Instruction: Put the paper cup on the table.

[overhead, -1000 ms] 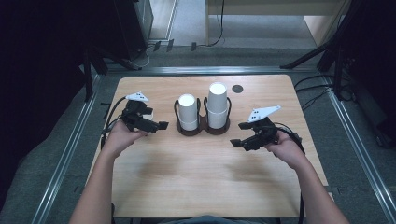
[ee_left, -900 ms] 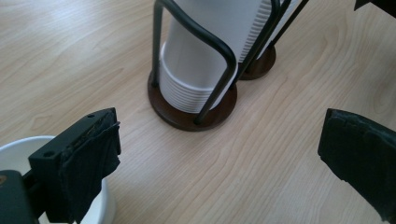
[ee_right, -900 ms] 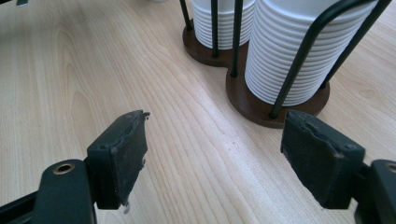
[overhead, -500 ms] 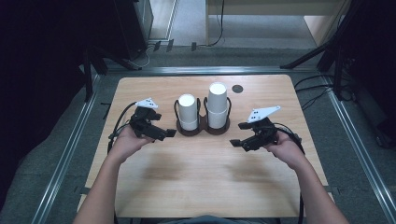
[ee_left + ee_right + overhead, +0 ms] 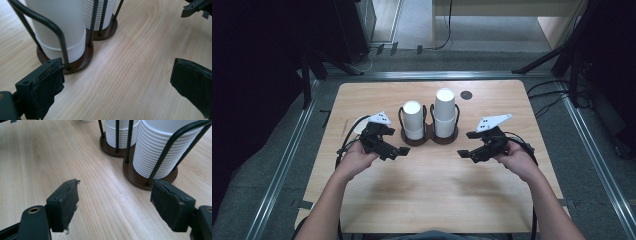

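Two stacks of white paper cups stand in a dark brown holder (image 5: 430, 138) with black wire loops at the table's middle back. The left stack (image 5: 413, 120) is shorter than the right stack (image 5: 445, 112). My left gripper (image 5: 394, 144) is open just left of the holder and in front of it. In the left gripper view its jaws (image 5: 117, 85) are wide apart over bare wood, with the nearer stack (image 5: 62, 22) just ahead. My right gripper (image 5: 467, 144) is open at the holder's front right. In its own view the right gripper (image 5: 116, 203) holds nothing, and the taller stack (image 5: 160, 147) rises close ahead.
A small dark disc (image 5: 466, 95) lies on the wooden table (image 5: 427, 200) behind the right stack. A small white object (image 5: 358, 128) lies behind my left hand. Cables trail from both grippers, and metal rails run along the floor on both sides.
My left gripper has moved right and a little toward the person, closer to the cup holder. The right gripper has hardly moved.
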`<state>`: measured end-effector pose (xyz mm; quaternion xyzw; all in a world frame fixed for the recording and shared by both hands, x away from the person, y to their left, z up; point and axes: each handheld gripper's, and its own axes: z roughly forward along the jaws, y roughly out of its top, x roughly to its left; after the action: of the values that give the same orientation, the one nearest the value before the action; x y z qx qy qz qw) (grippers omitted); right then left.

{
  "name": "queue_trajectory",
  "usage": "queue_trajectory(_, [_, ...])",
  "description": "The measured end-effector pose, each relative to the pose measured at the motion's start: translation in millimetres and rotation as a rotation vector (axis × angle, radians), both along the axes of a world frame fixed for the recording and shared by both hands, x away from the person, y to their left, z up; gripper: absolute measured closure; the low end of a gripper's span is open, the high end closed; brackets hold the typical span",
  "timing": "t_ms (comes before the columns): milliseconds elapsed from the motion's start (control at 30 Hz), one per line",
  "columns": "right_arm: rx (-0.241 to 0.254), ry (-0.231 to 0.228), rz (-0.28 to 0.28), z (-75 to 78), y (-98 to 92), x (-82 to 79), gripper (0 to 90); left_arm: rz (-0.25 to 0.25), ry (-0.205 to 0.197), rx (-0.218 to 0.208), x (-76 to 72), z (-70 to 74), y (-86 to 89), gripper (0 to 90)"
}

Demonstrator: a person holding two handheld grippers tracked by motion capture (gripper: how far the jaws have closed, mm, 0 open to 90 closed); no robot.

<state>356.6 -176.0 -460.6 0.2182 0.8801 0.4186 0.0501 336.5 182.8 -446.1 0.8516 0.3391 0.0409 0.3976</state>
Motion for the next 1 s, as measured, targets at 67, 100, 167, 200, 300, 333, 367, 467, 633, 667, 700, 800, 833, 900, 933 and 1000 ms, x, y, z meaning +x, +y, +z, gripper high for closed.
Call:
queue_trajectory(67, [0.0,-0.001,0.003,0.0,0.2,-0.2,22.5,-0.005,-0.005,0.004,-0.4,-2.8,-3.5,0.0])
queue_trajectory(100, [0.0,-0.001,0.003,0.0,0.3,-0.1,22.5,-0.005,-0.009,0.001,-0.8,-4.7,-5.3,0.0])
queue_trajectory(167, [-0.002,-0.001,0.002,-0.2,0.3,0.0,22.5,-0.012,-0.016,-0.002,-1.0,-8.3,-8.8,0.0])
queue_trajectory(200, [-0.002,-0.001,0.002,-0.3,0.3,0.0,22.5,-0.016,-0.017,0.004,-1.3,-9.7,-10.7,0.0])
queue_trajectory(300, [-0.005,-0.002,0.003,-0.5,0.6,0.0,22.5,-0.037,-0.023,0.029,-2.0,-13.3,-17.8,0.0])
queue_trajectory(333, [-0.006,0.0,0.003,-0.7,0.8,0.0,22.5,-0.039,-0.024,0.03,-2.3,-14.3,-20.1,0.0])
queue_trajectory(367, [-0.009,-0.001,0.005,-1.0,0.9,0.1,22.5,-0.045,-0.023,0.03,-2.3,-15.0,-22.0,0.0])
queue_trajectory(467, [-0.014,-0.002,0.008,-1.6,1.6,0.1,22.5,-0.054,-0.024,0.027,-3.0,-16.9,-28.2,0.0])
queue_trajectory(633, [-0.014,-0.004,0.01,-2.1,2.6,-0.2,22.5,-0.063,-0.03,0.046,-4.1,-20.2,-37.6,0.0])
queue_trajectory(667, [-0.012,-0.005,0.011,-2.0,2.9,-0.4,22.5,-0.062,-0.035,0.049,-4.3,-20.6,-39.2,0.0])
queue_trajectory(700, [-0.01,-0.002,0.014,-1.6,3.3,-0.8,22.5,-0.063,-0.043,0.053,-4.7,-20.7,-40.8,0.0])
queue_trajectory(800, [-0.005,-0.004,0.015,-1.4,4.9,-1.5,22.5,-0.056,-0.061,0.047,-5.7,-20.6,-45.3,0.0])
queue_trajectory(833, [-0.006,-0.006,0.015,-1.5,5.4,-1.7,22.5,-0.055,-0.065,0.042,-5.8,-20.6,-46.8,0.0])
queue_trajectory(900, [-0.009,-0.005,0.02,-2.0,6.3,-2.5,22.5,-0.054,-0.076,0.04,-6.4,-20.7,-49.9,0.0])
queue_trajectory(933, [-0.01,-0.007,0.022,-2.2,6.8,-2.7,22.5,-0.053,-0.081,0.038,-6.7,-21.0,-51.8,0.0])
queue_trajectory(1000, [-0.011,-0.01,0.026,-2.3,7.6,-2.9,22.5,-0.06,-0.086,0.038,-7.2,-21.2,-55.0,0.0])
